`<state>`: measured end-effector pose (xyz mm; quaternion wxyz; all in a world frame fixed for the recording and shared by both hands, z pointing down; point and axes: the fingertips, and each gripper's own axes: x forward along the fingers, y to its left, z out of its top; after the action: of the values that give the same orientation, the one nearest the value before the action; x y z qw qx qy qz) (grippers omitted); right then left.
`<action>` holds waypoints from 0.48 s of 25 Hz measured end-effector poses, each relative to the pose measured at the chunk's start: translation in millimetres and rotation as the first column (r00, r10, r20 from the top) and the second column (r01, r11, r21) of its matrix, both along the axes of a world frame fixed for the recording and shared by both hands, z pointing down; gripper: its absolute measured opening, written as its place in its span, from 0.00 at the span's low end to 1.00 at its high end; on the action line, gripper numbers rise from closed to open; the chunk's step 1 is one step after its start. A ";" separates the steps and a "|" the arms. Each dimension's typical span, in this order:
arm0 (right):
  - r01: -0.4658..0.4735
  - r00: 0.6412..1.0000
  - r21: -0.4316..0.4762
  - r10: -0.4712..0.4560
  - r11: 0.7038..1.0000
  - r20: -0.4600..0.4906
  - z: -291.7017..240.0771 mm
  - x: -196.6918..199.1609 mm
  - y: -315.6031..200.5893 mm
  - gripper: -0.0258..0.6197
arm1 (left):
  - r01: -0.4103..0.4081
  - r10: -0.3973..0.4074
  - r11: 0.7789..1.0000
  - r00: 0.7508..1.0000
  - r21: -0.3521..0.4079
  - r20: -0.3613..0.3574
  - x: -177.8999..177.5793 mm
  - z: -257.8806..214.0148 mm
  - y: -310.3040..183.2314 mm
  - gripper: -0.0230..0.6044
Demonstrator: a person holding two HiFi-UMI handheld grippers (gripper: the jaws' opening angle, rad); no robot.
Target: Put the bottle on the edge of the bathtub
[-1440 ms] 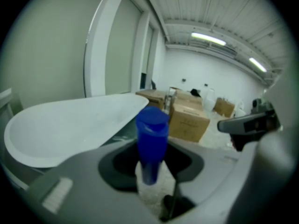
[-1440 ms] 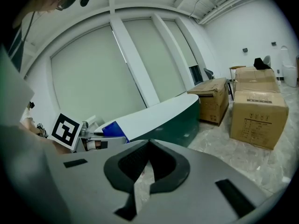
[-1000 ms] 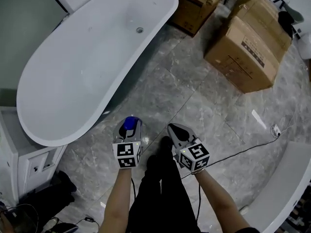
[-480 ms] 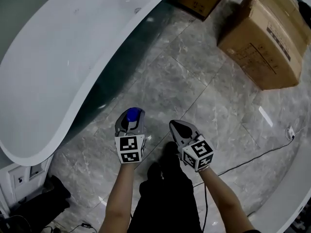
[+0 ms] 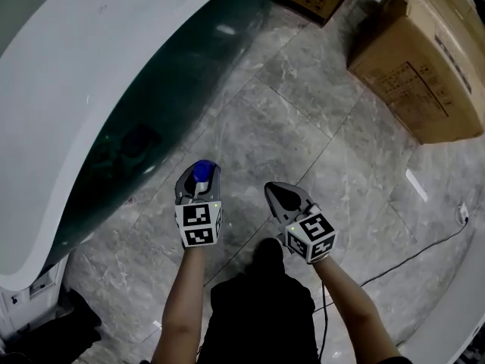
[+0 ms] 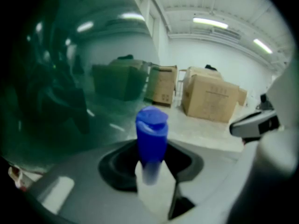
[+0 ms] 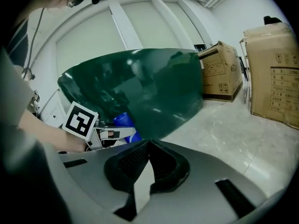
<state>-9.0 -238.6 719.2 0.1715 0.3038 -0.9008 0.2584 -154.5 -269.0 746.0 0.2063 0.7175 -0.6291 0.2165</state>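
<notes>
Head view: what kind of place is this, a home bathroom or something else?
Probably a storeroom or showroom, not a home bathroom: a freestanding bathtub stands on grey stone-look floor tiles, large cardboard boxes sit close by, and a loose cable lies across the floor.

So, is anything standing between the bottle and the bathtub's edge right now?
Nothing visible does. The white bottle with the blue cap, clamped in the left hand-held gripper, is beside the bathtub's dark green outer wall, which rises above it. The white rim lies up to the left.
</notes>
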 end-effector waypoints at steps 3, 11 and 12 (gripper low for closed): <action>0.005 1.000 0.022 -0.006 1.000 0.004 18.9 -2.9 -13.3 0.04 | -0.005 0.005 1.000 1.000 0.011 0.009 -2.3 25.7 -16.7 0.29; 0.061 0.998 0.068 -0.059 0.996 -0.037 65.2 -6.8 -31.3 0.04 | 0.008 -0.008 0.999 1.000 0.034 0.014 -7.6 80.7 -60.9 0.29; 0.068 0.997 0.072 -0.065 0.995 -0.040 69.8 -6.9 -31.9 0.04 | 0.008 -0.009 0.999 1.000 0.038 0.015 -7.6 85.1 -66.2 0.29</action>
<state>-15.9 -270.5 789.0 0.1859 0.2845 -0.9159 0.2137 -162.0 -335.1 831.2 0.1890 0.7168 -0.6378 0.2093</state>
